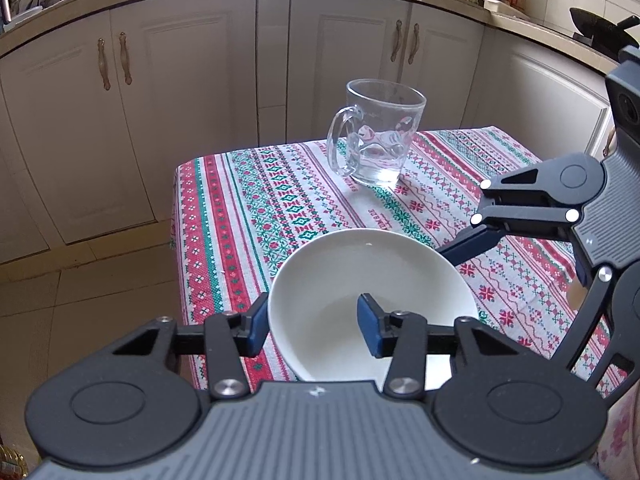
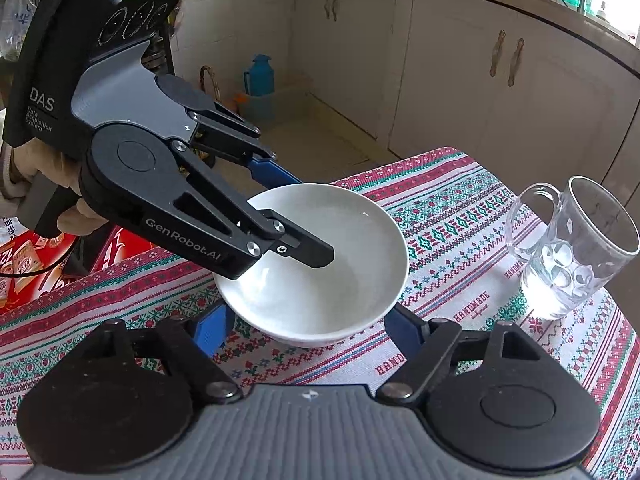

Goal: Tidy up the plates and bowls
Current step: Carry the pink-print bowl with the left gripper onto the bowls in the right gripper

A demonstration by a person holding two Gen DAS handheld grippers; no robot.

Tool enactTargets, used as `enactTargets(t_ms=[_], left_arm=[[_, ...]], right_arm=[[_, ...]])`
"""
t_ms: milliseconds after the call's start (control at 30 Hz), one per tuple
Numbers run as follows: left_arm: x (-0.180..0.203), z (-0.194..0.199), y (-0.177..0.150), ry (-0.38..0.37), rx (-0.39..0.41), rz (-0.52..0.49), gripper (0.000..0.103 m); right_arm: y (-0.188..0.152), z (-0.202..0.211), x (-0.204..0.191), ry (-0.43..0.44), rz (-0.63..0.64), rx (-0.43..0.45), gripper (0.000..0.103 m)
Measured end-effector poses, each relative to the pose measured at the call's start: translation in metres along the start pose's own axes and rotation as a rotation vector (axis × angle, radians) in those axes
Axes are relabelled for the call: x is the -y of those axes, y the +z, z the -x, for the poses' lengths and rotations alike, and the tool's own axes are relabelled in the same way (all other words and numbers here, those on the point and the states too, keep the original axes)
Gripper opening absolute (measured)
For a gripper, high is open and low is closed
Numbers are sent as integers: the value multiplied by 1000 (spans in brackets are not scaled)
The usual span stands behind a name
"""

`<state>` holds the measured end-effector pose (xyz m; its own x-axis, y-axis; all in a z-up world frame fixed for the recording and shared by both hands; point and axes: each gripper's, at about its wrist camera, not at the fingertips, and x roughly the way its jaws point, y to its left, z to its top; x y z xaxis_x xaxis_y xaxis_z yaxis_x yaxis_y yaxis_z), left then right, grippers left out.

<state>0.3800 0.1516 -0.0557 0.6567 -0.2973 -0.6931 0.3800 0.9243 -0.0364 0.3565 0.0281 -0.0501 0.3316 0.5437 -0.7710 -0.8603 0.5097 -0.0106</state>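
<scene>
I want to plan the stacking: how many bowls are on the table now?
1. The white bowl stands on the patterned tablecloth, left of the glass mug. No other bowl and no plate shows; the tongs' bodies hide the near table edge.

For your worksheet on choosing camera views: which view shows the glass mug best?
The left wrist view: the glass mug stands whole near the picture's middle, handle and rim clear against the cupboards. In the right wrist view the mug sits at the right edge, complete but stretched by the fisheye lens.
</scene>
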Motion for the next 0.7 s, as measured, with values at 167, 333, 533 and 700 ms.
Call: enactTargets(t_ms=[167, 333, 533, 700], left_arm=[[1, 1, 1, -4, 1, -2, 45], [7, 5, 1, -10, 1, -15, 45], [21, 16, 0, -16, 8, -35, 45], [39, 33, 1, -18, 25, -55, 45]], right_arm=[[0, 1, 0, 6, -14, -6, 85], [-3, 6, -2, 6, -16, -14, 85], [-6, 24, -8, -1, -15, -21, 85], [-10, 46, -14, -5, -26, -14, 85]])
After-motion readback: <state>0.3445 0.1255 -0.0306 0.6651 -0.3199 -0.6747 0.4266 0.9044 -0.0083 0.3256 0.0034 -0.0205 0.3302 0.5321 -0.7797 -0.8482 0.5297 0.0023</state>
